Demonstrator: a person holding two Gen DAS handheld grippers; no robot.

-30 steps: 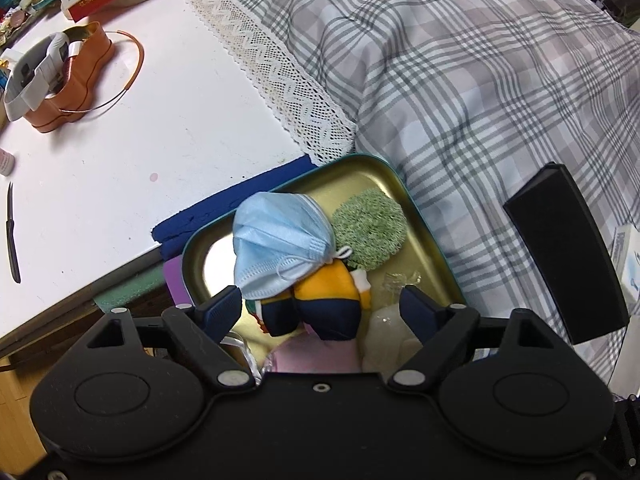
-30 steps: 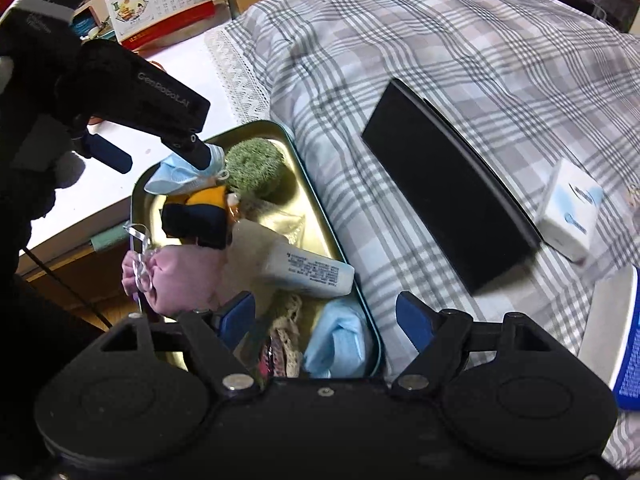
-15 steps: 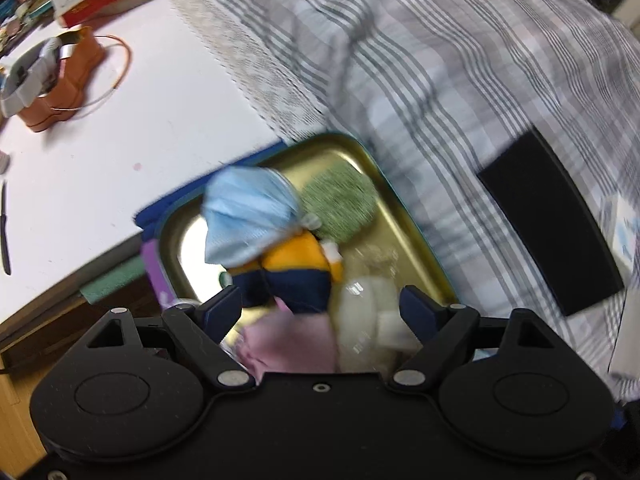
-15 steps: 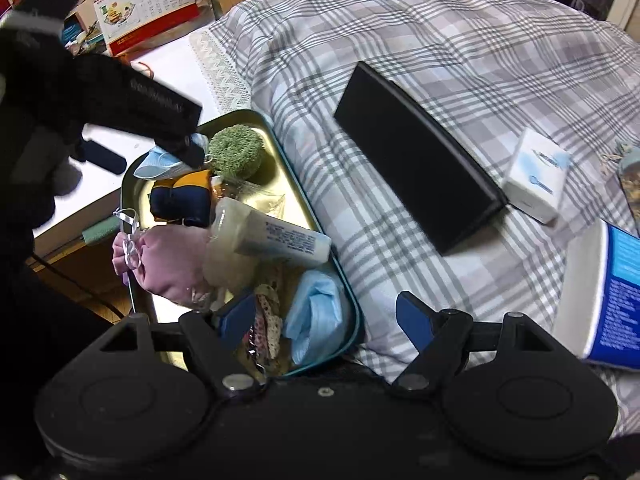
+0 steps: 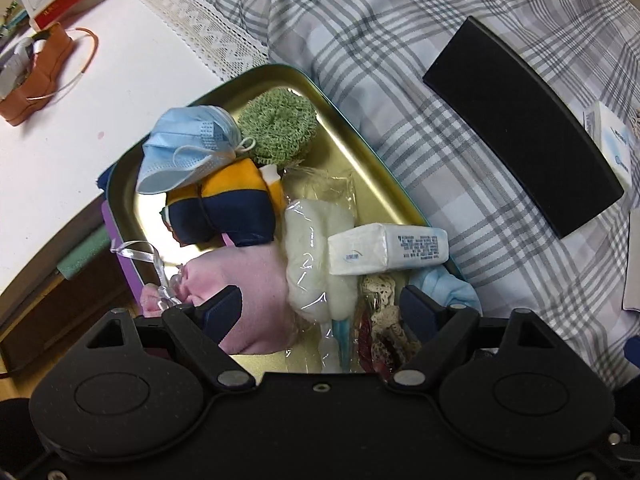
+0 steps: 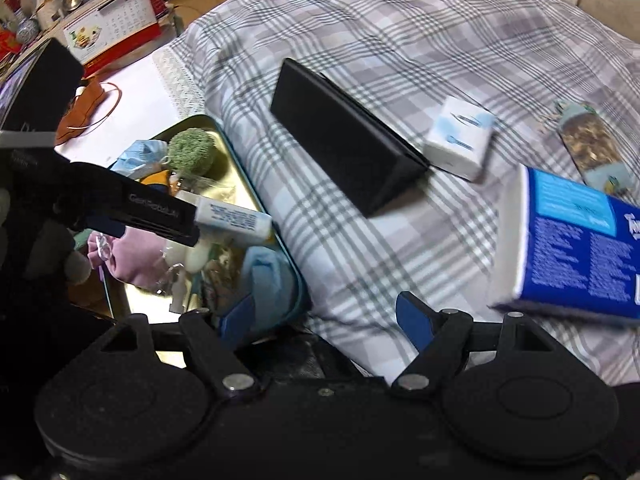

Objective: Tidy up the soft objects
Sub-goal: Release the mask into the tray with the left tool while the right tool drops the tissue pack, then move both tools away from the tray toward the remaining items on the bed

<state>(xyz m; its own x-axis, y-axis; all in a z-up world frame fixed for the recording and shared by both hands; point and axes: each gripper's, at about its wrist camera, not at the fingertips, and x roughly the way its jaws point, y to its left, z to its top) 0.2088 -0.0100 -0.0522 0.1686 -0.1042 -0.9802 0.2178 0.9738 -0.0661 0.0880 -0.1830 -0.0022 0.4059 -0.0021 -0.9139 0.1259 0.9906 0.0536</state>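
Note:
A gold tin tray (image 5: 356, 132) with a teal rim lies on plaid cloth. It holds a blue face mask (image 5: 188, 152), a green scrubber (image 5: 280, 128), a yellow and navy soft toy (image 5: 228, 208), a pink pouch (image 5: 248, 288), bagged white cotton (image 5: 316, 248), a tissue pack (image 5: 388, 248) and lace (image 5: 384, 308). My left gripper (image 5: 320, 312) hangs open over the tray's near end, above the pouch and cotton, holding nothing. My right gripper (image 6: 324, 316) is open and empty over the cloth, just right of the tray (image 6: 236, 168).
On the plaid cloth (image 6: 400, 40) lie a black box (image 6: 344, 136), a small white box (image 6: 460, 142), a blue box (image 6: 580, 240) and a patterned packet (image 6: 592, 148). The white table (image 5: 80, 112) at left carries a brown leather item (image 5: 36, 76) and a calendar (image 6: 108, 28).
The left gripper drew back along the tray, bringing the pouch, cotton and tissue pack into view. The right gripper shifted right off the tray over the cloth, and the blue box appeared.

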